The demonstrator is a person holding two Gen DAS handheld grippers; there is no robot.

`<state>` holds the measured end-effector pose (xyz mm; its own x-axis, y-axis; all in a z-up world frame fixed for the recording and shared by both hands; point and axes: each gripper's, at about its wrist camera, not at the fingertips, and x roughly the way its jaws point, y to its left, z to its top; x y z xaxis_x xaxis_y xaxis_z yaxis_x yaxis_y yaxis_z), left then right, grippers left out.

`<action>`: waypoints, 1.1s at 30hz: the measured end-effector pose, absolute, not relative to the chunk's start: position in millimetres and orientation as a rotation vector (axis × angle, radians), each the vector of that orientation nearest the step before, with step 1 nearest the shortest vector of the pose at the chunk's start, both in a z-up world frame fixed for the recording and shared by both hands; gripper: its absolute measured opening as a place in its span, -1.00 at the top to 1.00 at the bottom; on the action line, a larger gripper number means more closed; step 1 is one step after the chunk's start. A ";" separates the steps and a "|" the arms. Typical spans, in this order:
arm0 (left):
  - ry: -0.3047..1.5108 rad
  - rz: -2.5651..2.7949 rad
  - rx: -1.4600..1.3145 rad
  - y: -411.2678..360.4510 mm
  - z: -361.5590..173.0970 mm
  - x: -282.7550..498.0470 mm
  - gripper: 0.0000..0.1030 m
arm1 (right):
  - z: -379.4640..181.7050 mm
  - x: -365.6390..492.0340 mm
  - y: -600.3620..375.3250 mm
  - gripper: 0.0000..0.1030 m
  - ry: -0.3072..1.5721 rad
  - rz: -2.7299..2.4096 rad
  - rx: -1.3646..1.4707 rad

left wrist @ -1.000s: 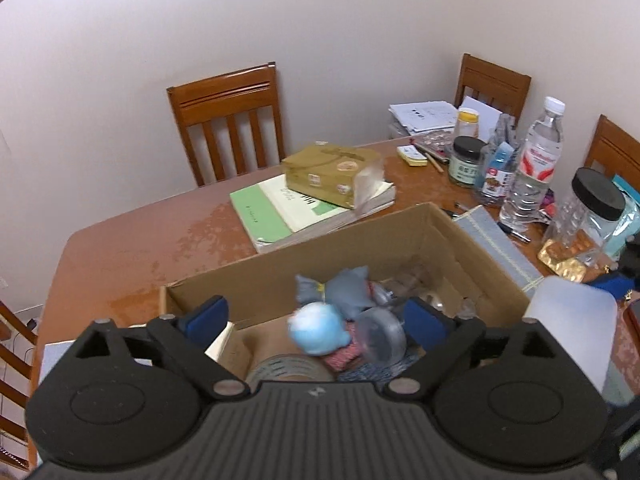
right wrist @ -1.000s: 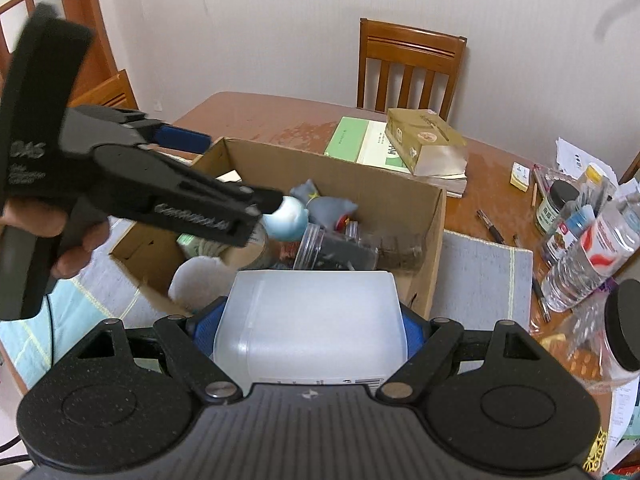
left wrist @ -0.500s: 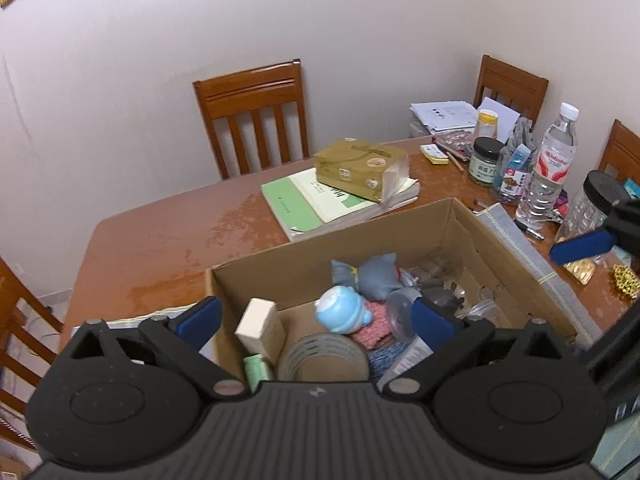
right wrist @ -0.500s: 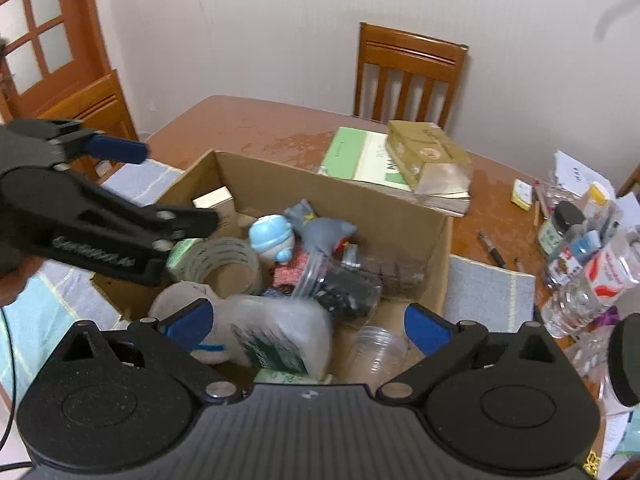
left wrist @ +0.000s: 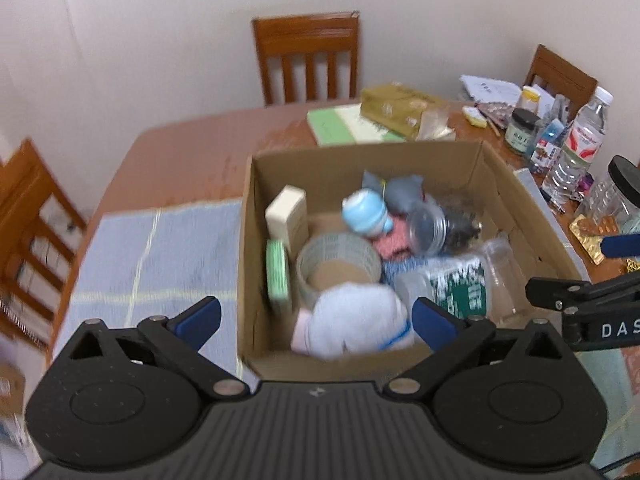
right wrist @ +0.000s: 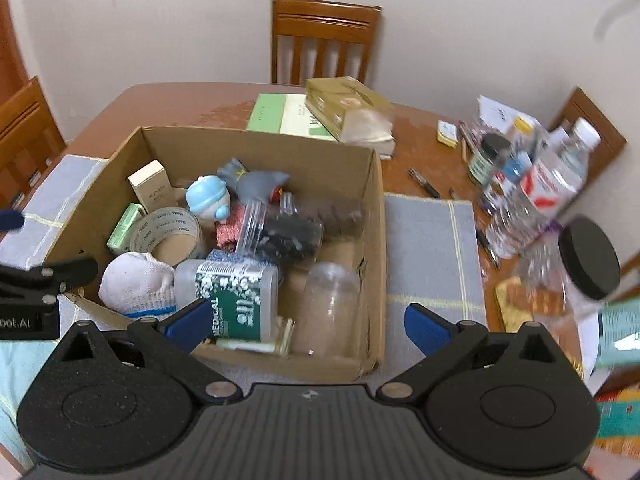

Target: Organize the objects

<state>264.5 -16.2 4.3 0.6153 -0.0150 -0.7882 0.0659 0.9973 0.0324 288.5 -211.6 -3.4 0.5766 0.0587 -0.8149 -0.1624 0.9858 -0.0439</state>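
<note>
An open cardboard box [right wrist: 372, 200] [left wrist: 496, 184] sits on the brown table and holds several things: a white bottle with a green label [right wrist: 236, 300] [left wrist: 452, 284], a light blue toy [right wrist: 208, 198] [left wrist: 366, 212], a tape roll [right wrist: 172, 232] [left wrist: 338, 260], a white sock [right wrist: 134, 280] [left wrist: 356, 320], a clear jar [right wrist: 280, 232] and a clear cup [right wrist: 328, 308]. My left gripper [left wrist: 316, 320] is open and empty above the box's near edge. My right gripper [right wrist: 306, 326] is open and empty above the box's near right corner.
A green book [right wrist: 280, 114] with a gold tissue pack [right wrist: 348, 106] lies behind the box. Bottles and jars [right wrist: 536, 184] crowd the right side, with a black-lidded jar [right wrist: 588, 260]. Blue-grey placemats [right wrist: 428, 256] [left wrist: 152, 248] lie either side. Wooden chairs [right wrist: 324, 40] surround the table.
My right gripper opened and let the white bottle drop into the box, then drew back. My left gripper released the blue toy into the box and pulled back left.
</note>
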 end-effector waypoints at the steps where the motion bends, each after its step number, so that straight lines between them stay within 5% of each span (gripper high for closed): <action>1: 0.915 -0.038 0.051 -16.0 2.8 261.8 -0.97 | -4.4 285.5 -211.0 -1.00 0.956 0.123 -0.102; 33: 0.909 0.025 0.025 -15.0 14.6 233.0 -0.97 | -4.8 252.8 -202.5 -1.00 0.957 0.091 -0.028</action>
<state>233.0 -15.0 14.6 0.6141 0.0324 -0.7886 -0.0110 0.9994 0.0325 252.8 -202.5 -4.8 0.5725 0.0650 -0.8173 -0.0901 0.9958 0.0161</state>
